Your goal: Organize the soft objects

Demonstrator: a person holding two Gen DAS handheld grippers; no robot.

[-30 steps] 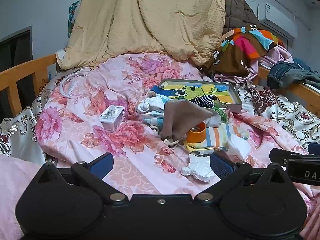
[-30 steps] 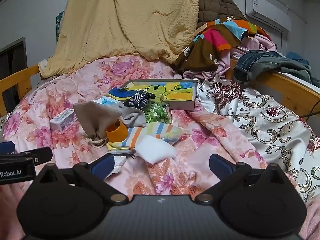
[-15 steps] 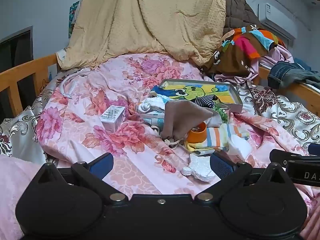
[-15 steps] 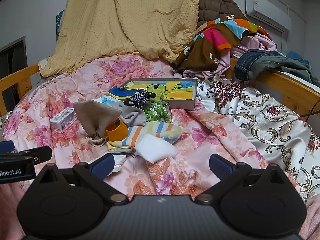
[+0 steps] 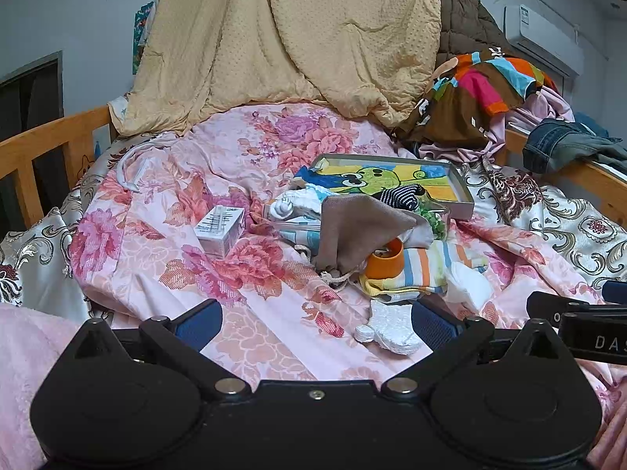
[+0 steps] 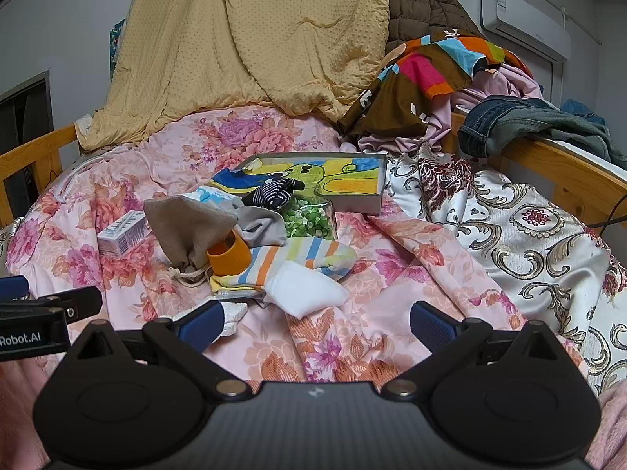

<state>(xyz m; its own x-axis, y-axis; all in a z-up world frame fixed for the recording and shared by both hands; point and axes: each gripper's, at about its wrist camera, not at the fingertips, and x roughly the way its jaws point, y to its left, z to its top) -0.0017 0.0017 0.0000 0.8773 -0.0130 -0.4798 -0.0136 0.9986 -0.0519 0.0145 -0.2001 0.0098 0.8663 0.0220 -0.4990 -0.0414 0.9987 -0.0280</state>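
Right wrist | floral bedspread, wooden rail | both hand-held grippers spread, holding nothing

A small white carton lies on the floral bedspread, beside an orange cup.

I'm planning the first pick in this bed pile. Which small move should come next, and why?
Probably ease the right gripper forward and down onto the white sock. Both sets of jaws stand open and empty, and that sock lies nearest, on top of the striped sock, with nothing covering it. The left gripper could take the small white fuzzy piece afterwards.
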